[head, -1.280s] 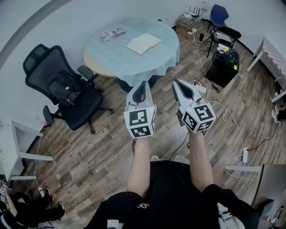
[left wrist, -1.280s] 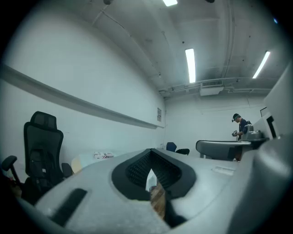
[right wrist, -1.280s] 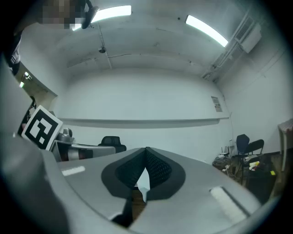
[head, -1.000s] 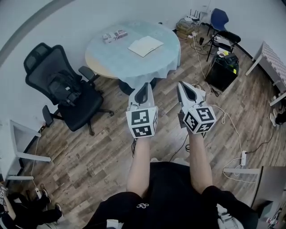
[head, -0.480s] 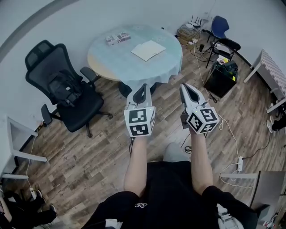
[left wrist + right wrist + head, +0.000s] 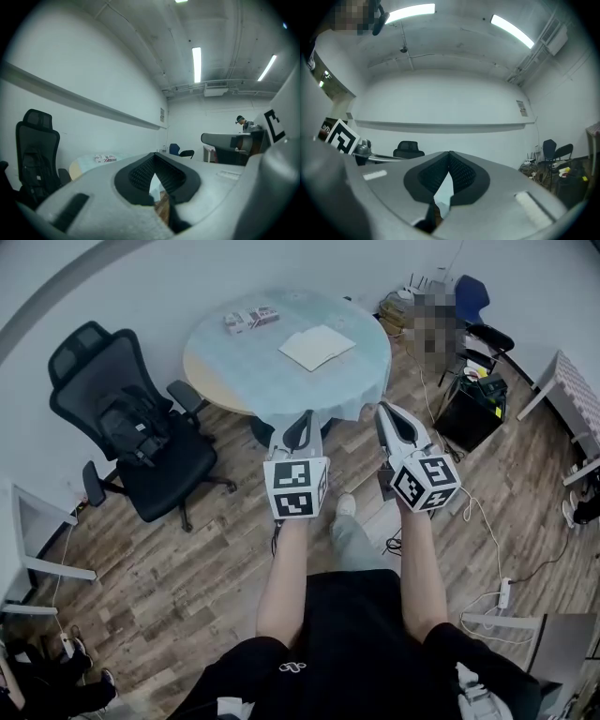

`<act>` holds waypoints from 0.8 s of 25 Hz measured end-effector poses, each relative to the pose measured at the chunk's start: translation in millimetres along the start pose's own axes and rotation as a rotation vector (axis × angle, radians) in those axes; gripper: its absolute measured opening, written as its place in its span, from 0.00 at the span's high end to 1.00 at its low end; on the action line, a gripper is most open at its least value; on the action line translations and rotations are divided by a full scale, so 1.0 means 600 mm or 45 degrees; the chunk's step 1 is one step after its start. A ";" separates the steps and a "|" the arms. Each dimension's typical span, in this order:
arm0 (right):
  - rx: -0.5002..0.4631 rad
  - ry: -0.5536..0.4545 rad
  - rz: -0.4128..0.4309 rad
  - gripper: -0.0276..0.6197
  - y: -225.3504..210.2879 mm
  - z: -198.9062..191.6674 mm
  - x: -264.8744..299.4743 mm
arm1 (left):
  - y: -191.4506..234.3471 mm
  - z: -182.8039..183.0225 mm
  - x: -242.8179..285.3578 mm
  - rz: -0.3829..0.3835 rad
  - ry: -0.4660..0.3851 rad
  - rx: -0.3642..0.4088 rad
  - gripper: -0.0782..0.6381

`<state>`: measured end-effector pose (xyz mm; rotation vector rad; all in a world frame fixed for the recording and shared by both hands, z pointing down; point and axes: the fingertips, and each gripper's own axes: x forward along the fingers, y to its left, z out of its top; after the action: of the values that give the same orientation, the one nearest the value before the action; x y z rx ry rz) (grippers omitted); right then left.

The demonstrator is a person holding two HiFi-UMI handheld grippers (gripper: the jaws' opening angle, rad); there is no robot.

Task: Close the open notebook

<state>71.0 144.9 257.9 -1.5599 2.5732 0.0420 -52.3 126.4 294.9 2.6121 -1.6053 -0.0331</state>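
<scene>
The open notebook [image 6: 317, 346] lies with white pages up on the round table with a pale blue cloth [image 6: 272, 371], well ahead of both grippers. My left gripper [image 6: 304, 415] is held level in front of the table's near edge, shut and holding nothing. My right gripper [image 6: 382, 409] is beside it, also shut and empty. In the left gripper view the jaws [image 6: 154, 155] meet at the tips, with the table [image 6: 89, 162] low at the left. The right gripper [image 6: 450, 153] faces a white wall, and its view does not show the notebook.
A black office chair [image 6: 131, 442] stands left of the table. Small boxes [image 6: 251, 320] lie at the table's far side. A black case [image 6: 476, 407], a blue chair [image 6: 476, 292] and cables [image 6: 487, 521] fill the floor at right. A white desk leg [image 6: 37, 563] is at the far left.
The whole view has moved toward the table. Both grippers have gone forward with it, jaws unchanged. A foot has stepped out ahead between the arms.
</scene>
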 end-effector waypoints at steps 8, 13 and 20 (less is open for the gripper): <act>0.039 0.092 -0.020 0.94 -0.101 -0.068 0.135 | 0.047 -0.026 0.135 0.012 0.050 -0.066 0.89; 0.062 0.185 0.019 0.94 -0.160 -0.142 0.248 | 0.113 -0.077 0.260 0.102 0.106 -0.073 0.89; 0.066 0.371 0.063 0.94 -0.315 -0.277 0.430 | 0.210 -0.168 0.478 0.232 0.193 -0.180 0.89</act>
<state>104.2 -185.6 398.0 -1.5884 2.8036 -0.2644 -28.9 -180.7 410.8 2.2962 -1.7118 0.0585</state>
